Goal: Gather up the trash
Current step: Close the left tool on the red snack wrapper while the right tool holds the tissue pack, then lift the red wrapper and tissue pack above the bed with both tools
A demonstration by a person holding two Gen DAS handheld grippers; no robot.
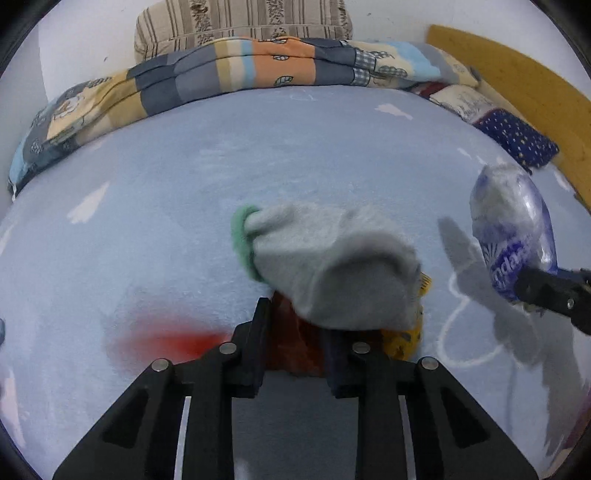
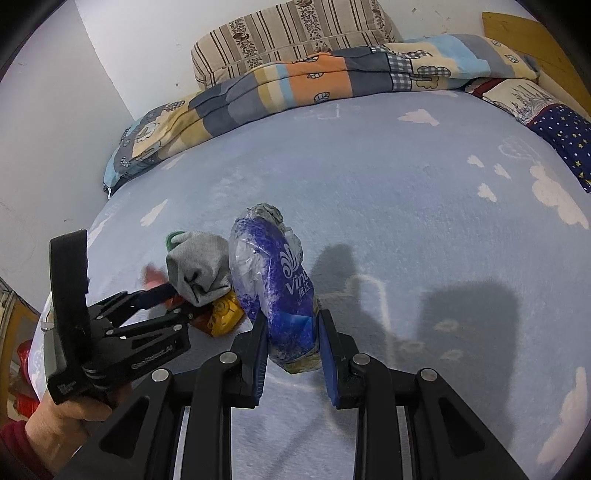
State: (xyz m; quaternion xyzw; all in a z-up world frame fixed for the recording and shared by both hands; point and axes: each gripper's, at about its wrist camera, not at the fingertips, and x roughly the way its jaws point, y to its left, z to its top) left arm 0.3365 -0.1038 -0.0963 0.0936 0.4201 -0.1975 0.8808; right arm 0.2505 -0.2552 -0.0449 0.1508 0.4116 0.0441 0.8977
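Note:
On the light blue bed sheet (image 1: pixel 221 166) lies a red and yellow snack wrapper (image 1: pixel 291 343), with a grey sock (image 1: pixel 340 266) with a green cuff draped over it. My left gripper (image 1: pixel 295 325) is shut on the red part of the wrapper, just under the sock. The right wrist view shows the same left gripper (image 2: pixel 183 302) held by a hand (image 2: pixel 62 417), the wrapper (image 2: pixel 223 317) and the sock (image 2: pixel 199 266). My right gripper (image 2: pixel 293 317) is shut on a crumpled blue plastic tissue pack (image 2: pixel 273 273), held above the sheet. From the left wrist the pack (image 1: pixel 513 229) appears at the right.
A folded patchwork quilt (image 1: pixel 240 66) and a striped pillow (image 1: pixel 240 18) lie along the far edge by the white wall. A star-patterned pillow (image 1: pixel 517 136) and a wooden headboard (image 1: pixel 517 74) are at the right. Red items sit low beyond the bed's left edge (image 2: pixel 26 350).

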